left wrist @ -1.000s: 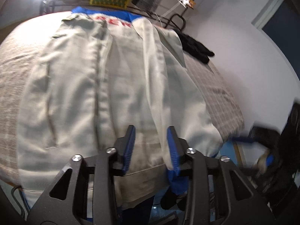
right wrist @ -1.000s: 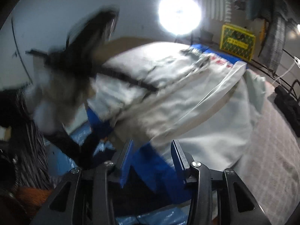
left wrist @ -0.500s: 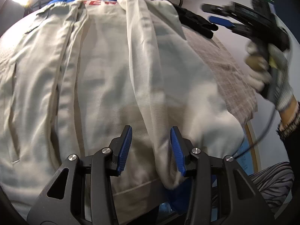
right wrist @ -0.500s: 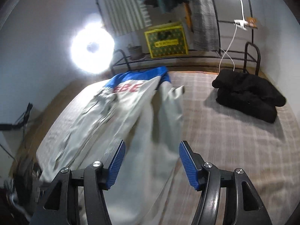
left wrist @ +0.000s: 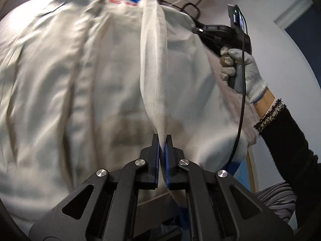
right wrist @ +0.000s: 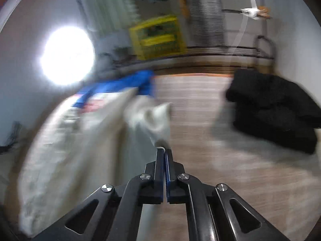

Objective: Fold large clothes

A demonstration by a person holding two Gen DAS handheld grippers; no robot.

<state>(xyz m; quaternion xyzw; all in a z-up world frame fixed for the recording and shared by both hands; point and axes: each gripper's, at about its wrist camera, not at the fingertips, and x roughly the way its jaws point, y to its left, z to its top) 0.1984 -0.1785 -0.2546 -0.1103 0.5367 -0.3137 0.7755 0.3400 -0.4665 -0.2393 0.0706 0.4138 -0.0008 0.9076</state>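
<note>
The pale jacket (left wrist: 80, 84) lies spread on the bed (right wrist: 210, 140), folding barely begun: one sleeve (left wrist: 153, 70) lies lengthwise over its middle, the body unfolded. Its collar end is blue. The left gripper (left wrist: 163, 140) has just clamped the sleeve's near end; the right gripper (right wrist: 165, 150) has just pinched cloth at the jacket's right edge.

We were in a home bedroom: a bed (right wrist: 200, 120) with a checked cover, a metal bed rail (right wrist: 230, 54) at its far end, hanging clothes (right wrist: 204, 10) and a yellow crate (right wrist: 158, 36) behind that rail.
</note>
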